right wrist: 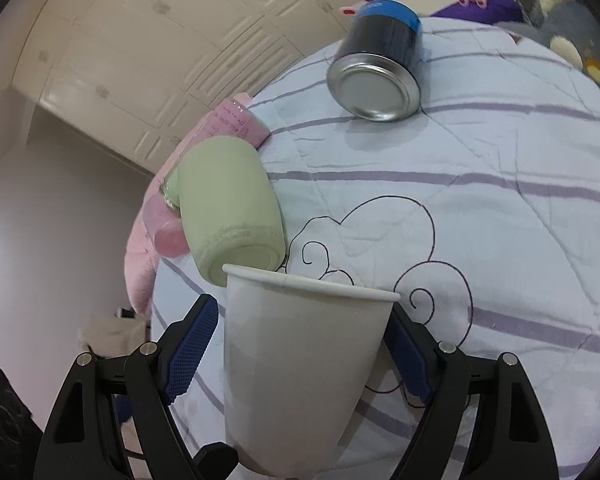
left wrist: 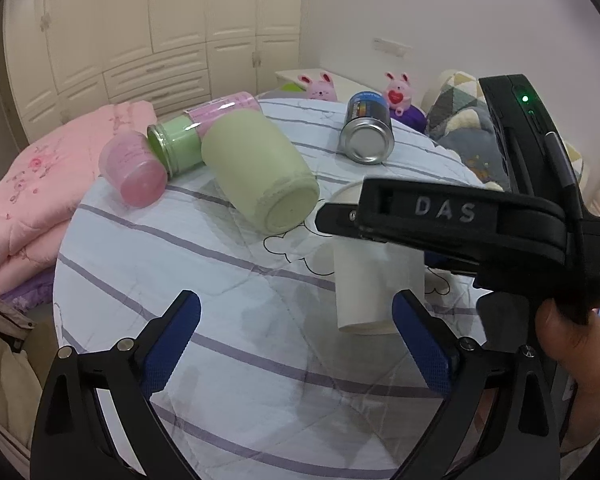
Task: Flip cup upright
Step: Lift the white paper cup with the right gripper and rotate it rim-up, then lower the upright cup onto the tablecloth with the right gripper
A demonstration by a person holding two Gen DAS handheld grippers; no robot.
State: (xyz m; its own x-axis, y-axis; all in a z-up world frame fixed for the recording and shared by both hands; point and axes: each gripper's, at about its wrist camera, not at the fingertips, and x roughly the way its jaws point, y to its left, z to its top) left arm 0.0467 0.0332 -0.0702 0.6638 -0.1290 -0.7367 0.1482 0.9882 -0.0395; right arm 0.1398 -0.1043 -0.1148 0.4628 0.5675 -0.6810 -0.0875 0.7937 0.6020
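Note:
A white paper cup (right wrist: 300,368) stands upright, mouth up, between the blue-padded fingers of my right gripper (right wrist: 304,340). The jaws stand wide and there is a gap on both sides of the cup. In the left wrist view the same cup (left wrist: 376,288) stands on the striped quilt with the right gripper (left wrist: 440,216) across its upper part, hiding the rim. My left gripper (left wrist: 300,320) is open and empty, low over the quilt, just left of the cup.
A pale green jar (left wrist: 260,172) lies on its side beyond the cup. A pink jar (left wrist: 136,172), a green-and-pink bottle (left wrist: 188,136) and a metal can (left wrist: 368,132) lie further back. A folded pink blanket (left wrist: 28,200) sits left; pillows and plush toys (left wrist: 396,92) behind.

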